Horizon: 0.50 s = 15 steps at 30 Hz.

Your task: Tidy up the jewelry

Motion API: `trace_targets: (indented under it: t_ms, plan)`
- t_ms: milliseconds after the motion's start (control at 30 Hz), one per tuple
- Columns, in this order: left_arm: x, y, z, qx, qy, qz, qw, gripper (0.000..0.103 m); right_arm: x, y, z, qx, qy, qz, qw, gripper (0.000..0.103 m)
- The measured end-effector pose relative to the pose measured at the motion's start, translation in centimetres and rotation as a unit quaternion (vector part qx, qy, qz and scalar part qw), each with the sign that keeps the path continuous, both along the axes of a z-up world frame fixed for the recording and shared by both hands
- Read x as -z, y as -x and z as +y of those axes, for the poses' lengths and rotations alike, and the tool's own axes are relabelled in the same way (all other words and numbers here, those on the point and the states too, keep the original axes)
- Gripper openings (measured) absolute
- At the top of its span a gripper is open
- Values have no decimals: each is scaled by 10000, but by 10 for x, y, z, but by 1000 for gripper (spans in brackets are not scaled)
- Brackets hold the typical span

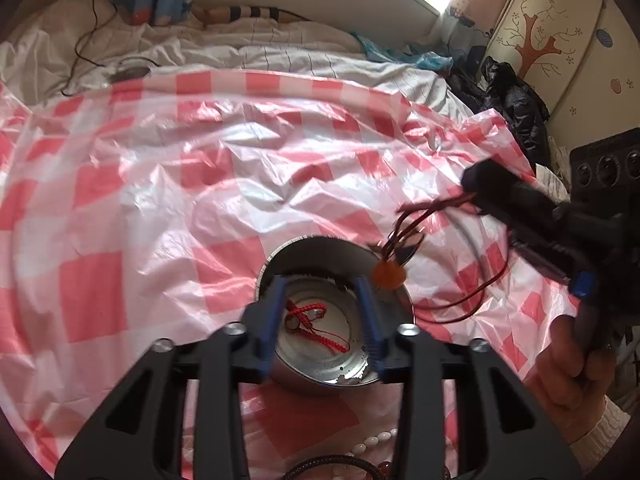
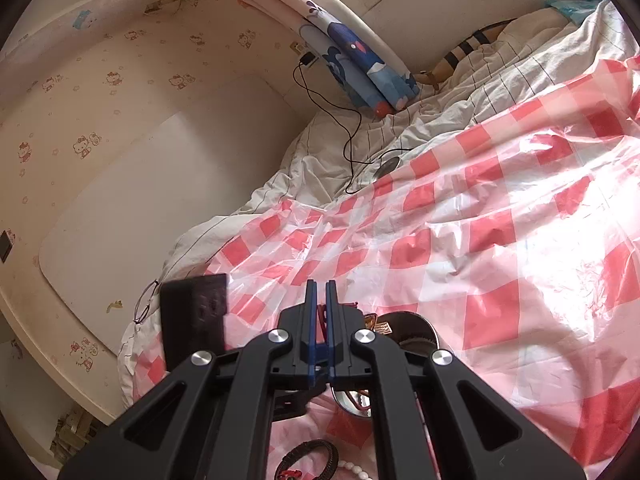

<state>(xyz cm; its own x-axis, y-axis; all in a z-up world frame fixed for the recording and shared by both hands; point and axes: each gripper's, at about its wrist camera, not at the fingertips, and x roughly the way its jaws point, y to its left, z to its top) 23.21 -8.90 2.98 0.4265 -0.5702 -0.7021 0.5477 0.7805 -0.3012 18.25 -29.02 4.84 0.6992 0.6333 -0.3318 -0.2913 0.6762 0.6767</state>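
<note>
- A crinkled, glossy plastic sheet (image 1: 168, 184) in pink-and-white checks covers the bed; a rumpled white quilt (image 1: 280, 52) with thin dark lines lies beyond it.
- The left gripper (image 1: 324, 320) is black with blue pads, its jaws spread wide over a round metal tin (image 1: 320, 364). The fingers straddle the tin's mouth; whether they touch the rim I cannot tell. It holds nothing.
- The tin is shiny and shallow-walled, standing on the sheet, with a braided red cord (image 1: 316, 328) coiled on its bright bottom.
- The right gripper (image 2: 321, 320) is clenched nearly closed, its blue pads pinching a thin dark-red string necklace (image 1: 432, 216). In the left view the necklace hangs in loose loops from that gripper, blurred, with a small orange bead (image 1: 388, 274) dangling at the tin's far right rim.
- A hand (image 1: 568, 364) in a white knit cuff grips the right gripper's handle.
- Near the camera, in front of the tin, lie a dark braided bracelet (image 2: 310, 458) and a strand of white oval beads (image 1: 372, 442), both on the sheet.
- A thin black cable (image 2: 340, 120) trails over the quilt.
</note>
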Motion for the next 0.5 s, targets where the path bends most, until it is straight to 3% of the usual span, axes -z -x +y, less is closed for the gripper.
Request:
trace_targets:
  t_ms: [100, 233, 267, 333, 400, 433, 500]
  plan:
    - [-28, 7, 20, -281, 74, -399, 9988, 64, 10, -5, 3, -39, -104, 146, 9998, 5]
    - [-45, 14, 53, -725, 148, -539, 9958, 71, 24, -12, 8, -193, -516, 353, 9979, 5]
    - [-46, 16, 59, -789, 101, -534, 9954, 71, 27, -14, 11, -214, -464, 440, 9977, 5]
    - [-48, 24, 66, -772, -3, -547, 9955, 71, 32, -19, 19, -74, 97, 699, 9975, 7]
    - [-46, 37, 71, -705, -109, -560, 9959, 71, 34, -19, 22, 194, 794, 799, 9934, 41]
    - [-42, 44, 71, -637, -164, -548, 9963, 71, 32, -17, 22, 407, 1133, 778, 9897, 67]
    - [-33, 56, 69, -458, -348, -516, 9970, 71, 26, -11, 19, 560, 1367, 656, 9869, 68]
